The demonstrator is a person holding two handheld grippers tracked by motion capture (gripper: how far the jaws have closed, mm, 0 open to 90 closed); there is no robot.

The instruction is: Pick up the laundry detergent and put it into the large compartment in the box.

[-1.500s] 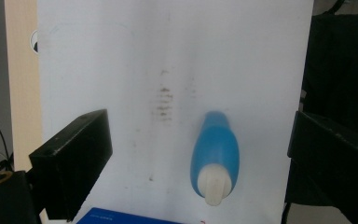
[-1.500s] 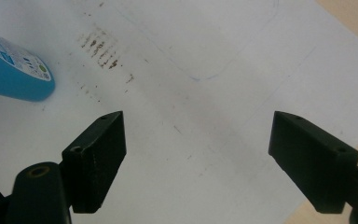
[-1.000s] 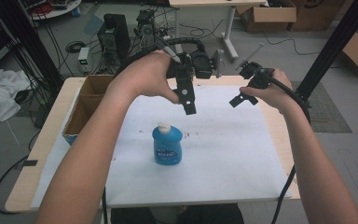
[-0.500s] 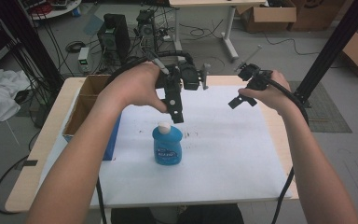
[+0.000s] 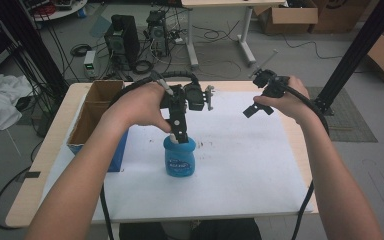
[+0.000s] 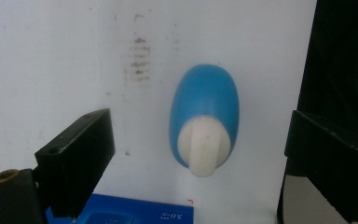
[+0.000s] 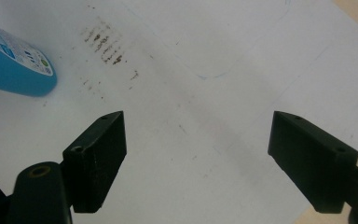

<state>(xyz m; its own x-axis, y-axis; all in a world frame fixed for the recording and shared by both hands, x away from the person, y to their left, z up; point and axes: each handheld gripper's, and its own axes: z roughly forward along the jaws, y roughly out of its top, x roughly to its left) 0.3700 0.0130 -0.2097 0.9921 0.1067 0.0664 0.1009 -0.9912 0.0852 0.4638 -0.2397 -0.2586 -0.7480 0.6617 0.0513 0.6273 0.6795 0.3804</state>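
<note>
A blue bottle (image 5: 180,159) with a white cap stands upright on the white sheet (image 5: 240,150) near the table's middle. My left gripper (image 5: 180,136) points down right over its cap. In the left gripper view the bottle (image 6: 204,121) is seen from above between the two black jaws of that gripper (image 6: 200,144). The jaws have just been closing a little and stand open, with clear gaps on both sides of the cap. My right gripper (image 5: 252,110) hovers open over the sheet at the back right, with nothing in it (image 7: 200,140). The bottle's base (image 7: 14,65) lies at that view's left edge.
A cardboard box (image 5: 92,115) stands at the table's left side, with a blue object (image 5: 120,150) against its front. Brown smudges (image 7: 105,44) mark the sheet. A black frame post (image 5: 360,50) rises beyond the table's right corner.
My left gripper has come down and to the left, from above and behind the bottle to just over its cap. The right hand has kept still.
</note>
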